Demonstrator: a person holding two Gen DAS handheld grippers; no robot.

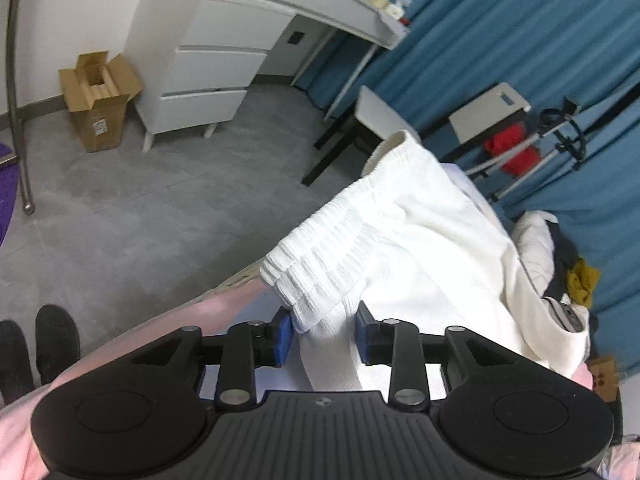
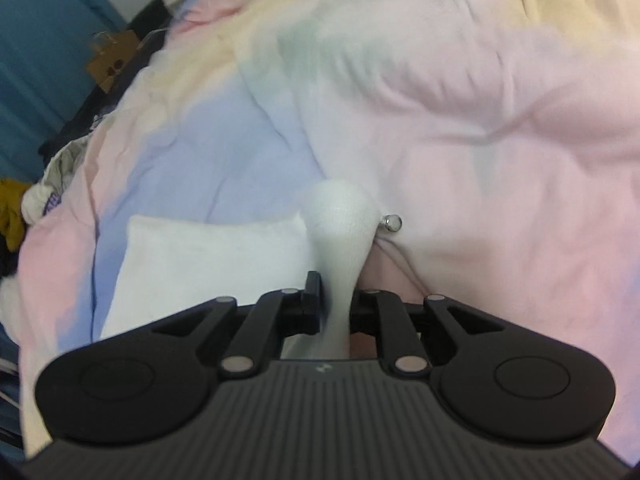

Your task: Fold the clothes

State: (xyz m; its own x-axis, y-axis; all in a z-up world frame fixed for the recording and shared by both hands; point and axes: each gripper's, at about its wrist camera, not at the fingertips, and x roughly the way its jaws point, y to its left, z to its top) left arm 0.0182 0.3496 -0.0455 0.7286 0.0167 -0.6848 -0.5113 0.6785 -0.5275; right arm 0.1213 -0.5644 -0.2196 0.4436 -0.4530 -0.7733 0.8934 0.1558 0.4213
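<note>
A white knitted garment (image 1: 400, 240) with a ribbed elastic edge hangs bunched in the air in the left wrist view, above the bed. My left gripper (image 1: 325, 334) is shut on the garment, its blue pads (image 1: 285, 334) pressing a fold of the cloth. In the right wrist view my right gripper (image 2: 336, 304) is shut on another part of the white garment (image 2: 340, 232), which bulges forward between the fingers. A flat white part of it (image 2: 200, 264) lies on the pastel bedcover (image 2: 480, 120) to the left.
Pastel pink, blue and yellow bedcover fills the right wrist view. Other clothes (image 1: 560, 264) are piled by the blue curtain (image 1: 520, 40). A white drawer unit (image 1: 200, 60), a cardboard box (image 1: 98, 100), a desk and grey floor (image 1: 140, 200) lie beyond the bed. Black shoes (image 1: 56, 336) stand at lower left.
</note>
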